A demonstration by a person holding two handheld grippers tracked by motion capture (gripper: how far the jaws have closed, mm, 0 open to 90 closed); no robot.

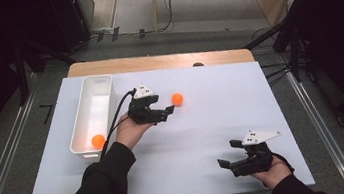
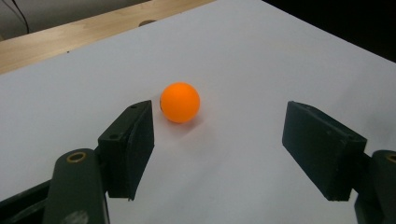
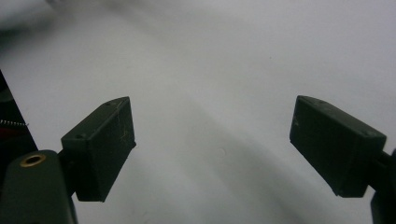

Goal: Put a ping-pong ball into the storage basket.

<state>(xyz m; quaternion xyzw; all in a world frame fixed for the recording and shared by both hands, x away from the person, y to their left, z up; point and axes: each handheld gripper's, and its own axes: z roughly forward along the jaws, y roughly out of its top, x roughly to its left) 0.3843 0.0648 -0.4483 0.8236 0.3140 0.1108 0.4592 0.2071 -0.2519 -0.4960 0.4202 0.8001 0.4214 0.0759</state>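
One ball (image 1: pixel 98 140) lies in the white bin (image 1: pixel 100 81); the left gripper (image 1: pixel 170 108), jaws wide and empty, nears the second ball (image 1: pixel 177 98). The right gripper (image 1: pixel 228 154) waits, spread and empty.

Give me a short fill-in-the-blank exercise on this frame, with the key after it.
1. The left gripper reaches for a loose ball whose colour is ____.
2. The white bin holds ____ ball.
3. The jaws of the right gripper stand ____, with nothing between them.
4. The loose ball lies to the ____ of the bin in the high view.

Missing words: orange; one; open; right
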